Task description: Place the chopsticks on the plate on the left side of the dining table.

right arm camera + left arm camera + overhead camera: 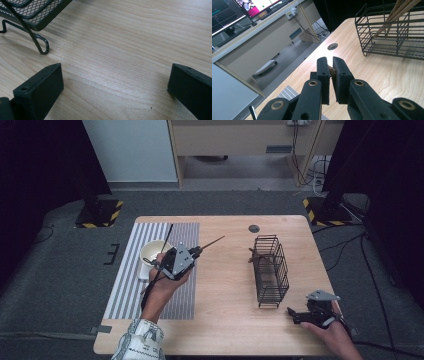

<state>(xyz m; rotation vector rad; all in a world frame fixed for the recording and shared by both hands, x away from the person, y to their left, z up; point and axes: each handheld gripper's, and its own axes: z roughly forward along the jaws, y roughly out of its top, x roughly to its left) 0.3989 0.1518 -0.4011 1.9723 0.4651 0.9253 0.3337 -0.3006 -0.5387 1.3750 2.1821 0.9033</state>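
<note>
So the left gripper (196, 252) is up off the surface (225, 320), over the inner edge of the striped mat (125, 295) on the left side, and its fingers (323, 72) are pinching a thin brown chopstick (214, 241). In the left gripper view you can see the wood end wedged right between the two black pads, barely any gap. From above, the stick pokes out past the gripper and points up and toward the wire basket (271, 270), which is well apart from it, standing toward the right edge of the surface. Looks like a few more wooden sticks (397, 15) are already leaning inside that basket.

Just behind the left hand (162, 282) there's a cream bowl (151, 254) sitting on the mat, near its far edge.

The right gripper (295, 316) is parked down at the near right corner, low against the wood, just beside the basket's near end. Its fingers (40, 92) are spread wide, bare wood between them, and a foot of the basket is in the corner of the right gripper view.

There's also a small round cable hole (254, 228) near the far edge.
</note>
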